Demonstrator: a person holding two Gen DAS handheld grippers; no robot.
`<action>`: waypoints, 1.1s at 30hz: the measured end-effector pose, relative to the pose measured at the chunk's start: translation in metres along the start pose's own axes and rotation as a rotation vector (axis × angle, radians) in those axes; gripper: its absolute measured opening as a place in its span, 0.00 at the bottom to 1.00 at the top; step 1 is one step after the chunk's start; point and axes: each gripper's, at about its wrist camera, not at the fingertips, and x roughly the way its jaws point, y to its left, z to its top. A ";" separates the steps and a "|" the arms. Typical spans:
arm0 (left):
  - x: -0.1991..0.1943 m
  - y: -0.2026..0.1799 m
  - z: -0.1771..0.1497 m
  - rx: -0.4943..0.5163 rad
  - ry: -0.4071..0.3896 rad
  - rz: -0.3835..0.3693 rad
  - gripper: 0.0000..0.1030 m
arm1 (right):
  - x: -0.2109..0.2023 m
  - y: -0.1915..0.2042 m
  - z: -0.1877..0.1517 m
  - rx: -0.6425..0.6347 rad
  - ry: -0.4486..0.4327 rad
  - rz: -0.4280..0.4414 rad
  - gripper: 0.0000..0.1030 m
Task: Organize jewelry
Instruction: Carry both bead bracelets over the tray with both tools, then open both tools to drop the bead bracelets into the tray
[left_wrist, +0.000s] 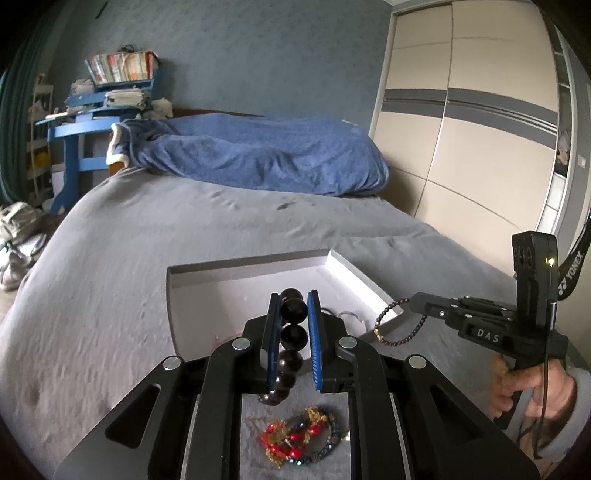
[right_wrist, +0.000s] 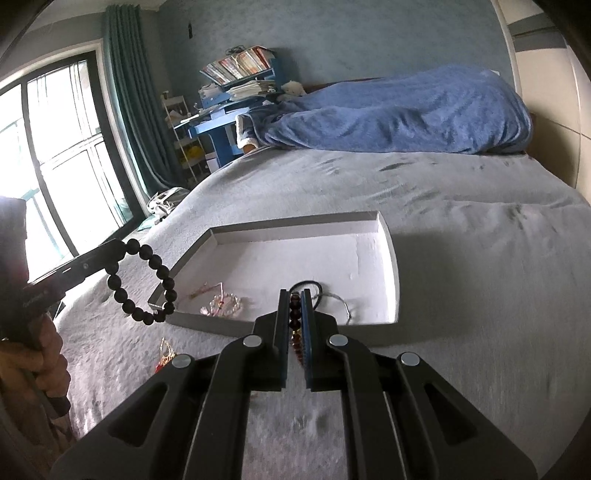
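My left gripper (left_wrist: 294, 299) is shut on a bracelet of large black beads (left_wrist: 294, 334), held above the grey bed by the near left corner of a shallow white box (left_wrist: 236, 280). In the right wrist view that bracelet (right_wrist: 147, 280) hangs from the left gripper (right_wrist: 114, 247) beside the box (right_wrist: 391, 258). My right gripper (right_wrist: 294, 295) is shut on a thin dark-beaded bracelet (right_wrist: 295, 321) over the box's near edge; it shows in the left wrist view (left_wrist: 391, 321) too. A clear bead bracelet (right_wrist: 225, 304) and a black cord (right_wrist: 306, 286) lie in the box.
A tangle of red, gold and blue jewelry (left_wrist: 299, 435) lies on the grey bedspread (left_wrist: 110, 295) under my left gripper. A blue duvet (left_wrist: 258, 158) lies at the bed's head. A blue desk (left_wrist: 81, 122) stands left, a wardrobe (left_wrist: 472, 110) right, a window (right_wrist: 55, 147) far left.
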 end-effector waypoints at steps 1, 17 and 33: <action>0.001 0.000 0.002 -0.002 -0.003 -0.001 0.14 | 0.002 0.001 0.003 -0.005 -0.001 0.002 0.06; 0.029 0.011 0.013 -0.027 -0.013 -0.016 0.14 | 0.025 0.014 0.019 -0.017 -0.012 0.047 0.06; 0.070 0.025 -0.010 -0.053 0.135 0.065 0.15 | 0.068 -0.010 -0.001 0.023 0.127 -0.063 0.06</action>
